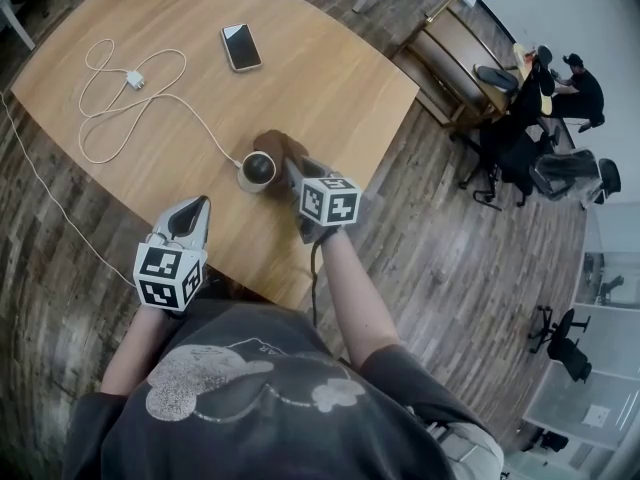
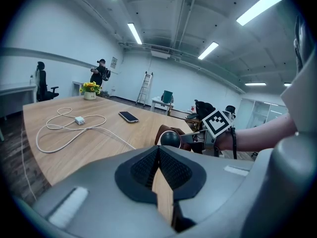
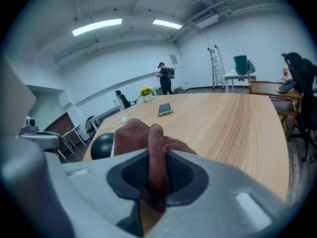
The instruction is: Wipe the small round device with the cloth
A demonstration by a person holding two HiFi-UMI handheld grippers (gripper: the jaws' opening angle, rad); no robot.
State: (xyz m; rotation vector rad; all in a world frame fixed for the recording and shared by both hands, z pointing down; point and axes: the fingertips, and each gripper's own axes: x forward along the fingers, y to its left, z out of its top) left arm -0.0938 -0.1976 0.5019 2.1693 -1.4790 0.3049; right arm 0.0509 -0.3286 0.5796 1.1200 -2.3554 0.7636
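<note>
While right tool (image 1: 295,173) pinches cloth (image 1: 282,146) — brown, device (image 1: 258,167) beside.

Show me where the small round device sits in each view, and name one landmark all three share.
Head view: small round device at centre, on the table's near part.
Left gripper view: device at centre, just above the jaws.
Right gripper view: device lower left, beside the cloth.
Shared landmark: the phone, flat on the table beyond it.
</note>
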